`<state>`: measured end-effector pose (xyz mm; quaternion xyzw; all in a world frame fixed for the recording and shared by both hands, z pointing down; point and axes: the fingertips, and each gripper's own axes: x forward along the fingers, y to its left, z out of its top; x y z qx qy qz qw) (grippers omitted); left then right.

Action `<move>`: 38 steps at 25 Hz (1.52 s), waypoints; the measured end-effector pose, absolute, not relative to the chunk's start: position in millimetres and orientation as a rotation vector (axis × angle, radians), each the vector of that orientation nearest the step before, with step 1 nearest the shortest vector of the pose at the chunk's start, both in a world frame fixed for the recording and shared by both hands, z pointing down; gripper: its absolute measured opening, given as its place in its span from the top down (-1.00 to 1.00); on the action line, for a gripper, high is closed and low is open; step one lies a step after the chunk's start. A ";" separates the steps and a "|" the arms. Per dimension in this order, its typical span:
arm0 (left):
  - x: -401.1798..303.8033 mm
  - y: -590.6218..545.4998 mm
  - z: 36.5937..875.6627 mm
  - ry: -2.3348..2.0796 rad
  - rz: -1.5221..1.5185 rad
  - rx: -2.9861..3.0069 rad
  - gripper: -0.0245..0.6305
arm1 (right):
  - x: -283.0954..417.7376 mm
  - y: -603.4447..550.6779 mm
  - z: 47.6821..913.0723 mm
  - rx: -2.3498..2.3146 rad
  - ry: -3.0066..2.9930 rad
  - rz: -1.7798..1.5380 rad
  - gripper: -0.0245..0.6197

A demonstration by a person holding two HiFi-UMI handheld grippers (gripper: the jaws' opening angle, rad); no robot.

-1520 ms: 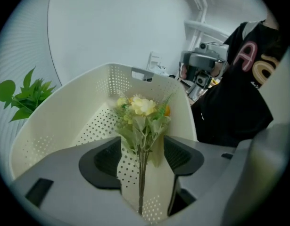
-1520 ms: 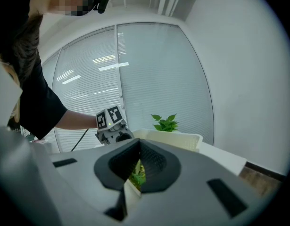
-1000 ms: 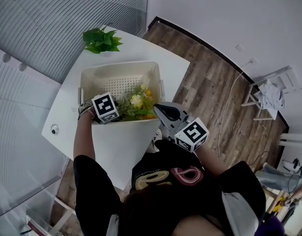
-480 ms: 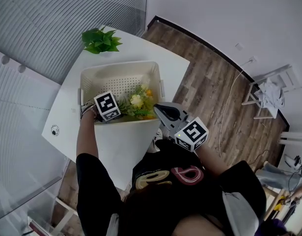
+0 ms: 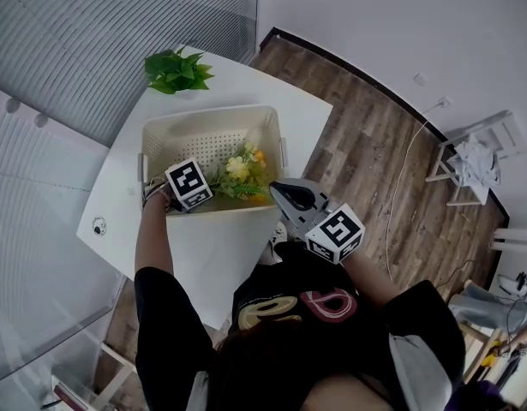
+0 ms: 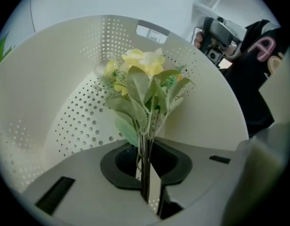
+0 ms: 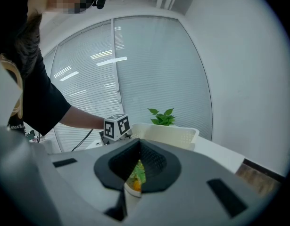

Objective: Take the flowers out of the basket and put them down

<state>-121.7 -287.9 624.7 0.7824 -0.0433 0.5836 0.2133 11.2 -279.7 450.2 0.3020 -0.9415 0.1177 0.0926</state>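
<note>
The flowers (image 5: 242, 171) (image 6: 144, 81) lie inside the basket (image 5: 173, 135) (image 6: 50, 93), near its front right corner. In the head view their long axis runs from the left tongs (image 5: 212, 195) (image 6: 147, 185) up and to the right. The stems are at the tongs' end, and the yellow and white heads and one orange bloom point toward the basket's right wall. In the left gripper view the bunch stands straight out along the jaws, with grey-green leaves below the heads.

The left tongs have just been closing. They now pinch the thin stems in a narrow slot and reach steeply down over the basket's front rim.

The right tongs (image 5: 276, 189) (image 7: 130, 192) sit closed with nothing in them, just outside the basket's front right corner, aimed almost level at it. A sliver of the flowers (image 7: 136, 173) shows past their tips.

The basket is cream, perforated and rectangular. We see only the flowers in it, and it stands in the middle of a white worktop (image 5: 293, 114). A green plant (image 5: 177, 69) (image 7: 162, 117) sits at the worktop's far edge, apart from the basket.

Beyond the worktop there is a wood floor (image 5: 374, 161) with a white cable (image 5: 404, 178) trailing across it. Grey blinds (image 5: 100, 24) (image 7: 149, 69) cover the wall behind the plant.
</note>
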 end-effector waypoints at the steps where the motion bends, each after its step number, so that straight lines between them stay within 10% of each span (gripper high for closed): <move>1: -121.9 -288.7 624.2 -0.123 1.621 2.171 0.78 | 11.9 -279.6 451.1 0.896 -2.794 0.350 0.89; 38: -134.6 -291.1 467.1 -0.769 1.329 2.474 0.83 | 21.6 -255.7 432.0 0.773 -2.907 0.289 0.90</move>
